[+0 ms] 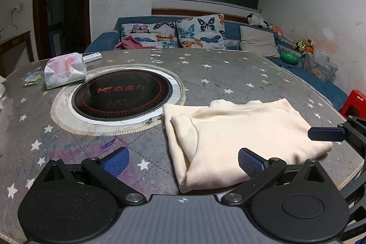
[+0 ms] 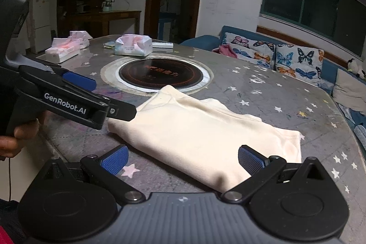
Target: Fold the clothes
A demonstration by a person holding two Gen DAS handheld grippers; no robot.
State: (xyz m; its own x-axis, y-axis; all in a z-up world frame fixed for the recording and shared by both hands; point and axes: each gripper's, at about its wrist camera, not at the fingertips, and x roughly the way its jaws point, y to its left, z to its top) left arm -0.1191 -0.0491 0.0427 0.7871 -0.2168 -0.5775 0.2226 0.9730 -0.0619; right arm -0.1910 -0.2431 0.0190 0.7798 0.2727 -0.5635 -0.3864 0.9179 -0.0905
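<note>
A cream garment lies folded into a thick rectangle on the star-patterned table, near its front edge. My left gripper is open, its blue pads spread wide with the garment's near left corner between them. In the right wrist view the same garment fills the middle. My right gripper is open over its near edge and holds nothing. The left gripper shows there at the left, open, one finger at the garment's left corner. The right gripper's finger reaches over the garment's right side.
A round black induction hob is set into the table beside the garment. Tissue packs and a white remote lie at the far side. A blue sofa with butterfly cushions stands behind. A hand holds the left gripper.
</note>
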